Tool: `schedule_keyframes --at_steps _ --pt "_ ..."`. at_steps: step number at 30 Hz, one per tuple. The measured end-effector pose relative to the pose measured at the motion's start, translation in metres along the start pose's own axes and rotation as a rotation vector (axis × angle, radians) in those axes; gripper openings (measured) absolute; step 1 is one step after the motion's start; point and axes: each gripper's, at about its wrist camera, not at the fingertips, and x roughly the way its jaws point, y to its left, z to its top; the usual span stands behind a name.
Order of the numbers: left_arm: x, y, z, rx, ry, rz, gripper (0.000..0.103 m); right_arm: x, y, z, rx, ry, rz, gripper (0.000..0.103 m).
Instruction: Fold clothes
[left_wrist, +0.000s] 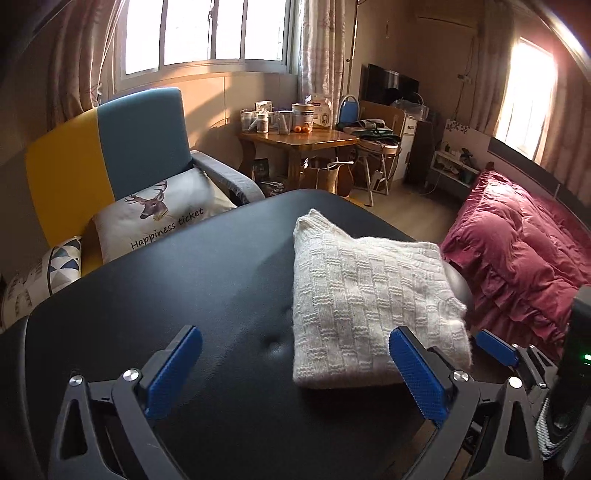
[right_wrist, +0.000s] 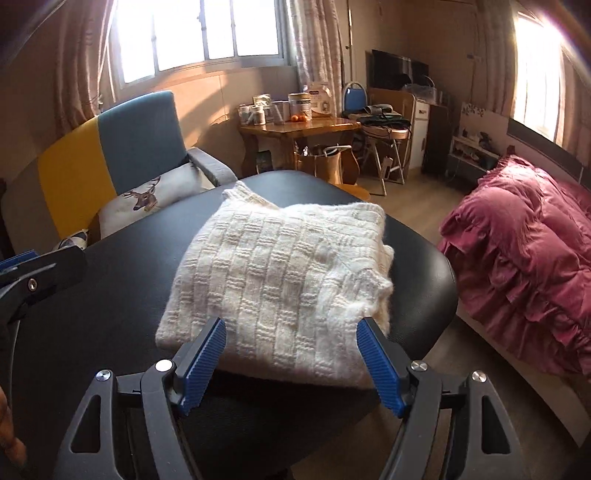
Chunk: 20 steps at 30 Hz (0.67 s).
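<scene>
A cream knitted sweater (left_wrist: 365, 295) lies folded into a thick square on a black padded table (left_wrist: 184, 288), toward its right side. My left gripper (left_wrist: 295, 365) is open just in front of the sweater's near edge, with nothing between its blue pads. In the right wrist view the same sweater (right_wrist: 284, 273) fills the middle of the table (right_wrist: 110, 295). My right gripper (right_wrist: 291, 354) is open, its blue fingers straddling the sweater's near edge without closing on it. The right gripper's blue fingertip (left_wrist: 495, 345) shows at the right of the left wrist view.
A yellow and blue armchair (left_wrist: 110, 155) with a deer cushion (left_wrist: 159, 214) stands behind the table on the left. A bed with a red quilt (left_wrist: 517, 251) lies to the right. A wooden side table (left_wrist: 295, 140) with jars stands under the window. Floor shows between table and bed.
</scene>
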Motion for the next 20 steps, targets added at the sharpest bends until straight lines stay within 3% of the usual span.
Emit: schedule_keyframes --at_steps 12,20 --pt "-0.034 -0.009 0.01 -0.026 -0.081 -0.117 0.103 0.008 0.005 -0.003 -0.004 0.046 0.081 0.075" --pt "-0.027 -0.019 0.003 0.027 -0.104 0.018 0.102 0.017 -0.004 -0.006 0.026 0.062 0.06 0.075"
